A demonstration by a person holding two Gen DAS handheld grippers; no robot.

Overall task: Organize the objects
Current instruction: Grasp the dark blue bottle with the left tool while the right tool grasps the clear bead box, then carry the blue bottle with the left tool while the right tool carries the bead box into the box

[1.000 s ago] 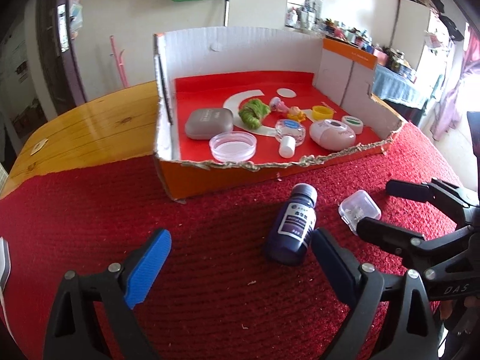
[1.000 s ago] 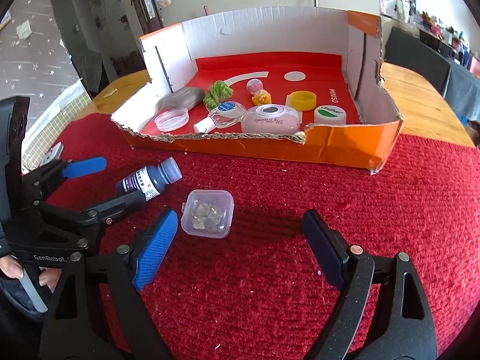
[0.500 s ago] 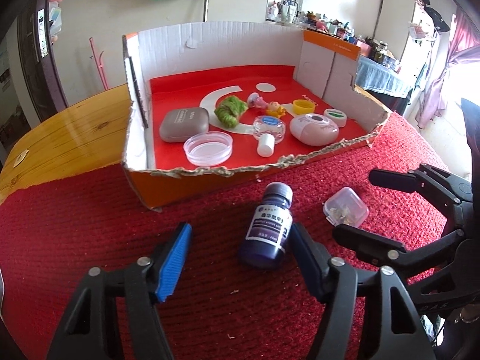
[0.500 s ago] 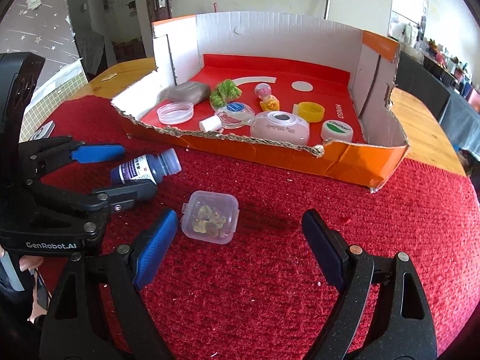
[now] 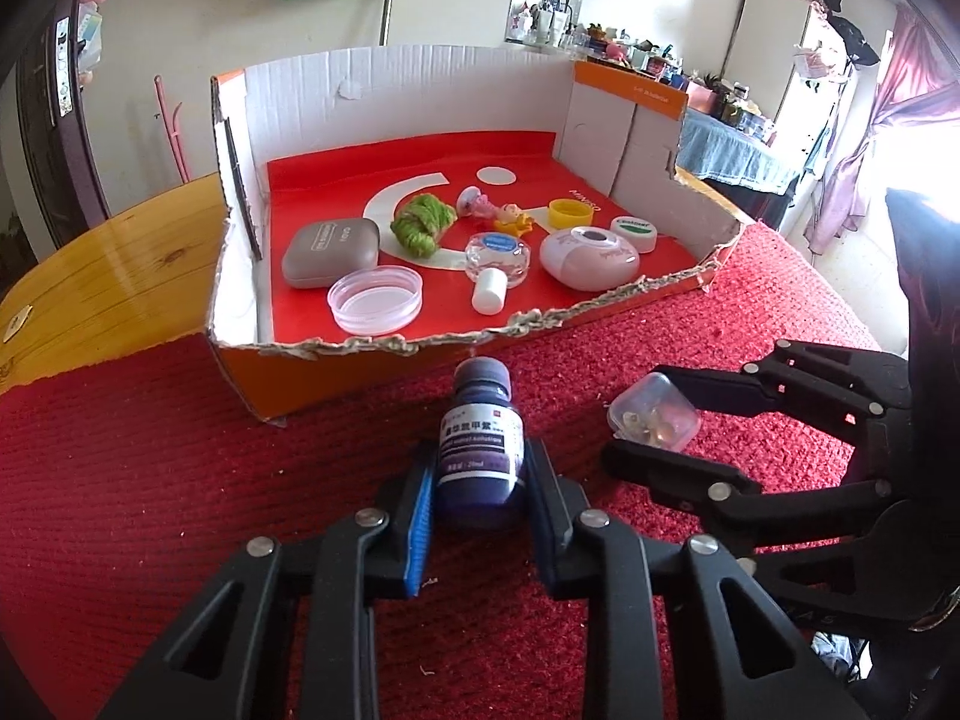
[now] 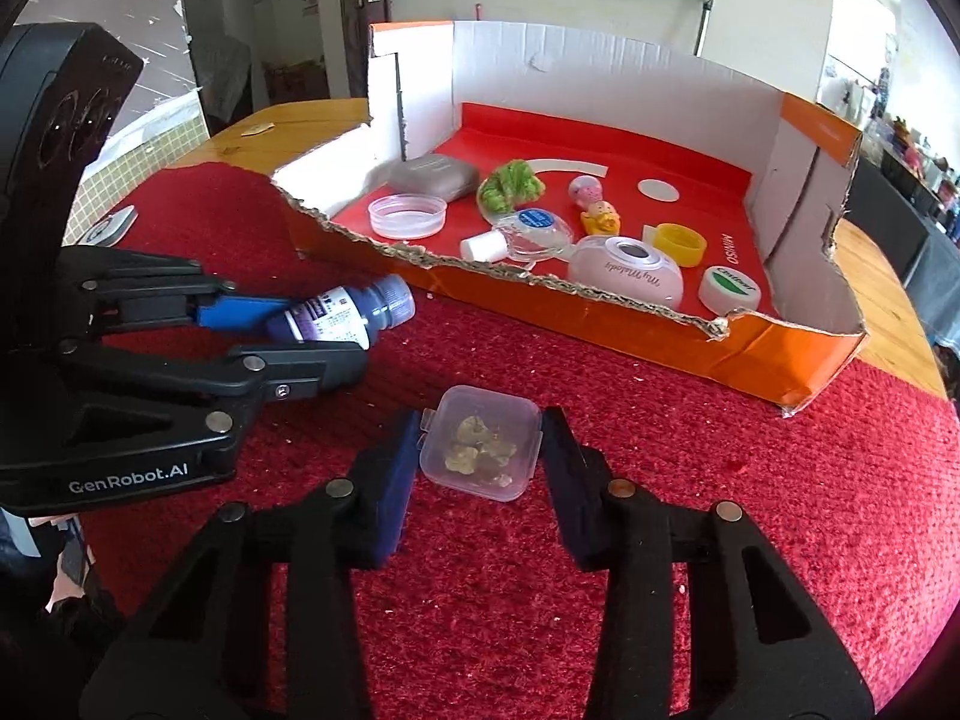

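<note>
Both jaws have just been closing: my left gripper (image 5: 480, 480) now clamps the bottle (image 5: 480, 444), right gripper (image 6: 480, 468) brackets the clear case (image 6: 483, 450) — both just before the box (image 5: 360, 372), lift pending.

Two black hand-held grippers with blue finger pads

The left gripper (image 5: 477, 483) is built of matte black plastic links with triangular cut-outs, joined by round silver rivets; a bright blue ribbed pad lines the inner face of one finger (image 5: 420, 531). Seen from the right wrist camera, its body carries white "GenRobot.AI" lettering, a small cross-head screw near the lower finger, and a tall black housing with round recesses above. The right gripper (image 6: 480, 450) has the same black linkage and silver rivets, with dark blue pads (image 6: 393, 495) that look almost navy in shadow.
</note>
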